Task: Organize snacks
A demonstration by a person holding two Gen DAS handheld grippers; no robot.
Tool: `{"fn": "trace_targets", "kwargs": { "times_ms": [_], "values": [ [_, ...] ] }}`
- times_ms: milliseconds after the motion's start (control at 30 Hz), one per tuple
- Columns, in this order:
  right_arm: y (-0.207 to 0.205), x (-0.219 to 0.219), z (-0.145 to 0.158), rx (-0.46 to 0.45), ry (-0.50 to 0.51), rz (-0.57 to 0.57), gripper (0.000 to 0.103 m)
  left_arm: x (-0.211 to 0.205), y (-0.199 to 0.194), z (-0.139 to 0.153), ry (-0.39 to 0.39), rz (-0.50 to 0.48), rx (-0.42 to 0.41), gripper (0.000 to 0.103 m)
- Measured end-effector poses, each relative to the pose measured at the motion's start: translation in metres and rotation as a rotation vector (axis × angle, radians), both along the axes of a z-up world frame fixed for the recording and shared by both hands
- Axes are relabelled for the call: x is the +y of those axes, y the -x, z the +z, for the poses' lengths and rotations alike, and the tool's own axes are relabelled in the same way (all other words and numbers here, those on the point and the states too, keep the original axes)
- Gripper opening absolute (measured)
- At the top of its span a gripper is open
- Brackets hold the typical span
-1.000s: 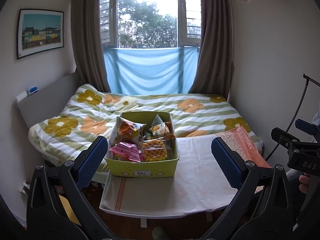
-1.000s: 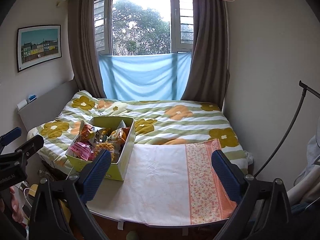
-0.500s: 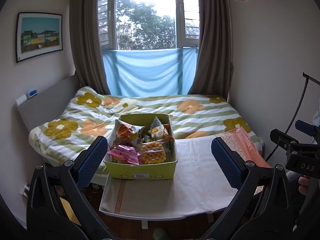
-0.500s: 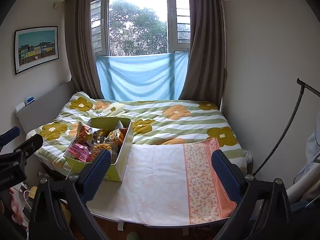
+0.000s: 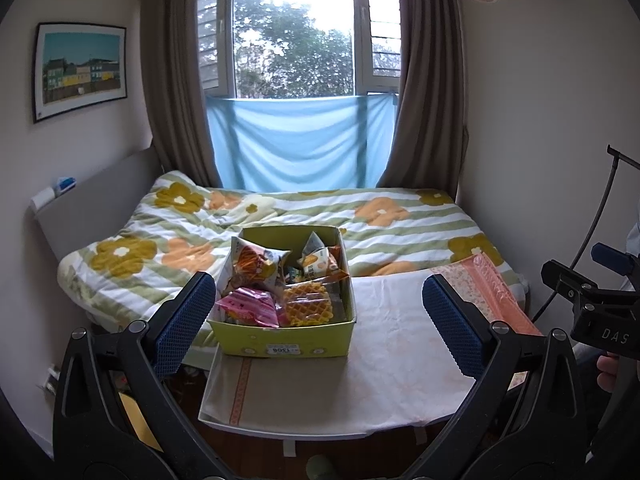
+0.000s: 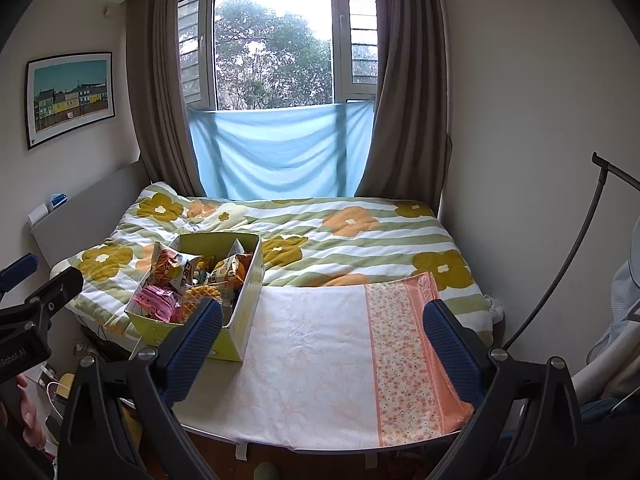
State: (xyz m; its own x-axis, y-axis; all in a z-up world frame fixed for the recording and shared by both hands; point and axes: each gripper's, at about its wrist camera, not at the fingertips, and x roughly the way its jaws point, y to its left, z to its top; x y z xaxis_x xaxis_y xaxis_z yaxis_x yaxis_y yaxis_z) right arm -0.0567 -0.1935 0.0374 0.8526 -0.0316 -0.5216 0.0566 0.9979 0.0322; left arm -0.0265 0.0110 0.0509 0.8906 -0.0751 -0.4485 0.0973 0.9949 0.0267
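Both grippers, left (image 5: 318, 318) and right (image 6: 322, 338), jaws spread wide, holding nothing; green snack box (image 5: 280, 340) on clothed table (image 5: 392, 364), flowery bed (image 6: 352, 236) behind, nothing blocking it

Bed (image 5: 304, 216) – curtains (image 5: 176, 80) – picture (image 5: 80, 70).

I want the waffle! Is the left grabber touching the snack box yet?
Apart. The left wrist view shows the left grabber open, held short of the snack box.

Snack-filled yellow-green box (image 5: 288, 344) on table
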Motion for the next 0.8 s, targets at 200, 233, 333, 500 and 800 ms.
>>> {"fn": "trace_targets", "kwargs": {
  "times_ms": [200,233,333,500,800],
  "values": [
    [-0.0004,0.0004,0.0001,0.001,0.000,-0.004,0.100,0.0039,-0.0001,-0.0010,0.003,0.005,0.004,0.103],
    [-0.0005,0.0002,0.0001,0.001,0.000,-0.003,0.100,0.0021,-0.0003,-0.0011,0.002,0.004,0.004,0.103],
    [-0.0006,0.0000,0.0002,0.001,0.000,-0.003,0.100,0.0026,-0.0001,-0.0015,0.000,0.004,0.000,0.103],
    [-0.0006,0.0001,-0.0001,0.001,-0.001,-0.003,0.100,-0.0001,-0.0002,-0.0023,-0.001,0.006,-0.013,0.103],
    [-0.0075,0.0065,-0.0037,0.028,-0.005,0.005,0.100,0.0050,-0.0085,-0.0086,0.016,0.025,0.016,0.103]
  ]
}}
